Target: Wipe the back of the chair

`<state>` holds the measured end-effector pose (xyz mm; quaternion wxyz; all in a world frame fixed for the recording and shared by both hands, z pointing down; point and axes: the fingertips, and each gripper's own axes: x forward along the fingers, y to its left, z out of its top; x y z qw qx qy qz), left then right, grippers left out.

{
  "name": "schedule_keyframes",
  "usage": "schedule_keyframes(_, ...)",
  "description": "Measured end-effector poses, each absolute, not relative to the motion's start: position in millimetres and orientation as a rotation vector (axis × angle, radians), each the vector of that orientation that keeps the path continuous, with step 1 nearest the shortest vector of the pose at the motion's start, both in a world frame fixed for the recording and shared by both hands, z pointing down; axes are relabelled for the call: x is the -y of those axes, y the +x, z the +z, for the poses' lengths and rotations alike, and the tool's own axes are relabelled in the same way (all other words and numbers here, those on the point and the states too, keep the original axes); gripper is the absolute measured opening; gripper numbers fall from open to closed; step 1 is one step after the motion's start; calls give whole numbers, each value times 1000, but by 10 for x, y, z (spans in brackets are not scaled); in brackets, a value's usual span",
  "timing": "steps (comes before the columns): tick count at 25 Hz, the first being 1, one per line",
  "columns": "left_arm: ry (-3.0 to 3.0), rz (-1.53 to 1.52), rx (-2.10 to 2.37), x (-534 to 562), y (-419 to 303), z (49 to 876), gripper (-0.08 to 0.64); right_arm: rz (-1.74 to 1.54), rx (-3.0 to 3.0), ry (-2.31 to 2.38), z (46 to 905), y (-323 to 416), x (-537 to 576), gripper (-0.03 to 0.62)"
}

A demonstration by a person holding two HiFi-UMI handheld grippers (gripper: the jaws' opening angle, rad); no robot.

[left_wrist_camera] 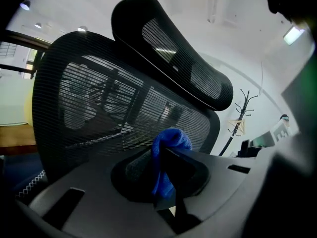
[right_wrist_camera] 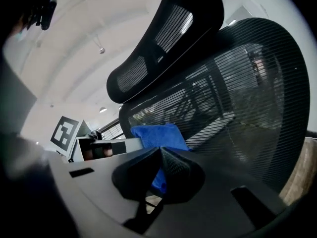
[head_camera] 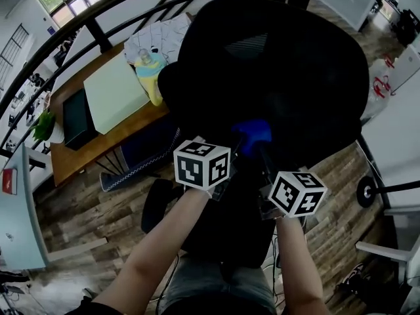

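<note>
Both grippers hold one blue cloth (left_wrist_camera: 171,142), right in front of the chair back (left_wrist_camera: 99,108).
The left gripper (left_wrist_camera: 161,175) and the right gripper (right_wrist_camera: 158,175) each pinch the blue cloth tight, side by side. The cloth sticks out past the jaws, toward the black mesh standing tall ahead. Neither gripper looks nearer. I cannot tell if the cloth touches the mesh.
</note>
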<state>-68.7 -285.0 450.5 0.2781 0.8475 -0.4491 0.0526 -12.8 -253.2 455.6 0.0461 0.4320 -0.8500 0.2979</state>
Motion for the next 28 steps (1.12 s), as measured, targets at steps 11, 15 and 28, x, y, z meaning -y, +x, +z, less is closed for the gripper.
schedule_keyframes(11, 2213, 117, 1320, 2863, -1339, 4498, 60, 857, 2612, 1170, 4590, -763, 2627, 29)
schedule_keyframes(15, 2168, 94, 1386, 2842, -1611, 4515, 60, 859, 2623, 1133, 4582, -948, 2636, 29)
schedule_keyframes(28, 2066, 79, 1539, 2778, -2253, 4509, 60, 856, 2636, 1020, 4661, -1368, 2548, 29)
